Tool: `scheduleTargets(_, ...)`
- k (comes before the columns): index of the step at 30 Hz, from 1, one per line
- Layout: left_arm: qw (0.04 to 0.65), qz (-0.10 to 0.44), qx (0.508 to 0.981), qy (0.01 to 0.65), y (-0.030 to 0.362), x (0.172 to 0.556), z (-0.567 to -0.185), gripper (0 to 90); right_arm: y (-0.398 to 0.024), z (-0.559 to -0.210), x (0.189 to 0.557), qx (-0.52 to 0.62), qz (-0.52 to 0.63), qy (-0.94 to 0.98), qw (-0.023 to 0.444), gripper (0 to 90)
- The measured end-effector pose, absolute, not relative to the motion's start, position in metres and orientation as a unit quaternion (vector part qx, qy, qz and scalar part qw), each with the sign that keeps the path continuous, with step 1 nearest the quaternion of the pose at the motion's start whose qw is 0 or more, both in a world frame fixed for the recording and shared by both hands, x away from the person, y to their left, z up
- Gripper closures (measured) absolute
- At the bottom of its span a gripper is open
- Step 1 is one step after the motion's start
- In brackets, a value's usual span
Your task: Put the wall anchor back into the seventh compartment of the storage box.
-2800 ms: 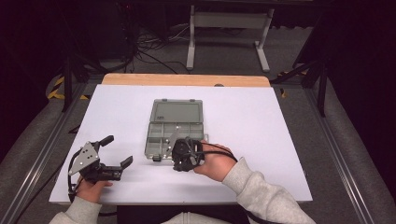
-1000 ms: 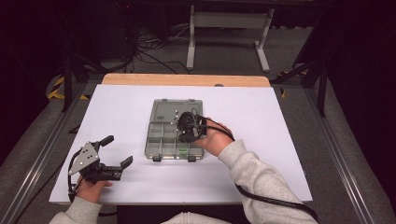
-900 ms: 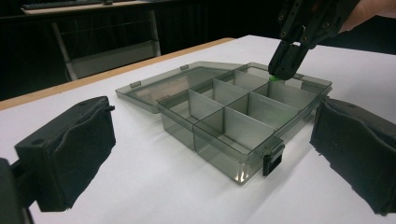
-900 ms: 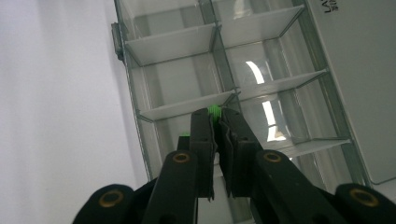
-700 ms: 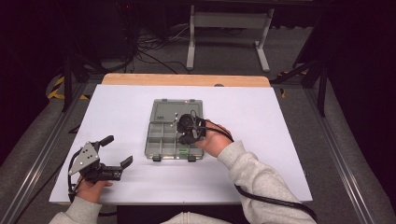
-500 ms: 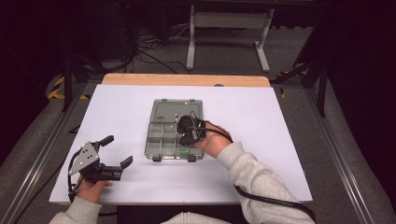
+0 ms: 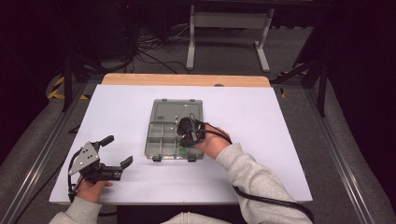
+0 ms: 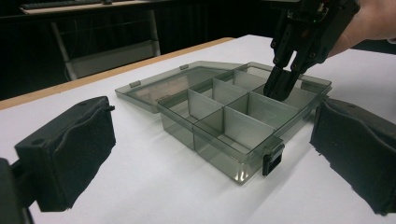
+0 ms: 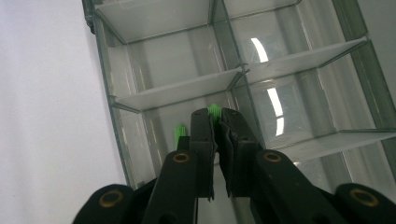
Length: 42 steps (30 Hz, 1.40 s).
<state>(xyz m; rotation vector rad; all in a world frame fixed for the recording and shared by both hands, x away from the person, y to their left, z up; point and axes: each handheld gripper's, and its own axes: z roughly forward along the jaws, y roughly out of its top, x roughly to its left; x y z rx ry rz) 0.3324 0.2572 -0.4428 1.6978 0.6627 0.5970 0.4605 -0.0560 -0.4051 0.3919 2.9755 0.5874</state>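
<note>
Right tool dips into the open compartment box on the desk.

High view: the compartment box lies mid-desk with its lid folded back; the right tool points down into a near right compartment, while the left tool rests well apart near the front left edge, jaws spread. Left gripper view: its pads stand wide, nothing between them, the box ahead. Right gripper view: the jaws are pressed together on a small green piece inside a compartment.

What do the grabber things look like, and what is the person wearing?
Each gripper, the left gripper and the right gripper, is black with two padded jaws. A grey three-cornered plate tops the left one; a black cable trails from the right. Both sleeves are light grey.
</note>
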Motion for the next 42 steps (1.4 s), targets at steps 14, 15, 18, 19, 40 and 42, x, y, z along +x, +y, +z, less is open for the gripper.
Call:
scheduleTargets(14,0.575,0.252,0.725,0.284,0.256,0.333,-0.443,0.4,-0.057,-0.405,0.456,0.124,0.196,0.971,0.058,75.0)
scheduleTargets(15,0.576,0.251,0.724,0.283,0.256,0.333,-0.443,0.4,-0.058,-0.404,0.455,0.124,0.2,0.97,0.06,73.5)
scheduleTargets(18,0.575,0.251,0.725,0.283,0.256,0.334,-0.443,0.4,-0.061,-0.4,0.453,0.128,0.214,0.967,0.058,70.0)
scheduleTargets(19,0.575,0.25,0.725,0.284,0.256,0.334,-0.443,0.4,-0.064,-0.398,0.451,0.131,0.221,0.965,0.058,66.8)
scheduleTargets(40,0.573,0.25,0.727,0.285,0.254,0.335,-0.444,0.4,-0.154,-0.359,0.407,0.168,0.402,0.892,0.117,15.7)
scheduleTargets(42,0.573,0.25,0.727,0.285,0.255,0.335,-0.444,0.4,-0.165,-0.359,0.403,0.177,0.419,0.882,0.124,13.3)
